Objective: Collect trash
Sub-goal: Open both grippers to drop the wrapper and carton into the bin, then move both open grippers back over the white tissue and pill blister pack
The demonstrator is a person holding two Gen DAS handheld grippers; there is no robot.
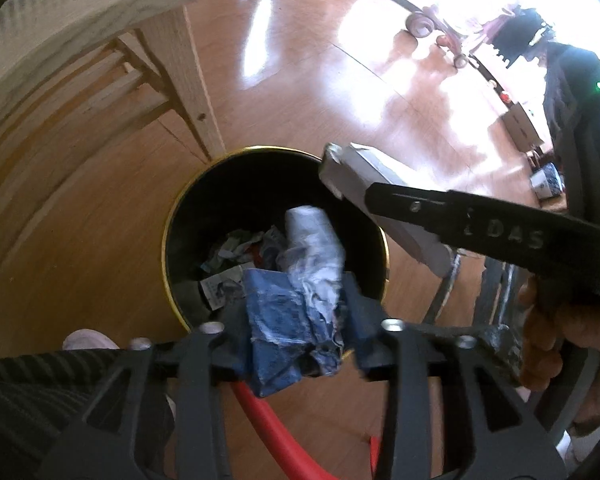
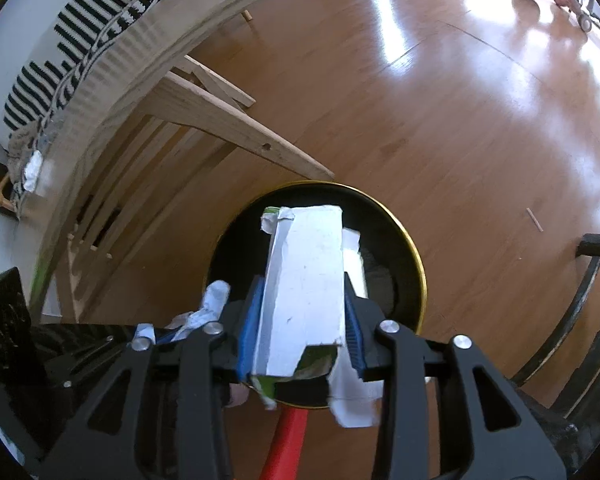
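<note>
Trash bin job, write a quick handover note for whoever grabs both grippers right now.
Left gripper: shut on a crumpled blue-and-white paper wrapper, held over the round black gold-rimmed bin.
Right gripper: shut on a flattened white cardboard carton, also above the bin's mouth.
Done: crumpled paper scraps already lie inside the bin.
Left: open both grippers to drop the wrapper and carton in, then check the wooden floor for more.

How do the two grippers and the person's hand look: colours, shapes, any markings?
Both grippers, left gripper and right gripper, are black, with open triangular frames, silver bolts and ribbed blue pads on the fingers. A red part runs beneath each. From the left wrist view, the right one's side bears raised letters "DAS". The bare right hand grips it; no sleeve shows.
</note>
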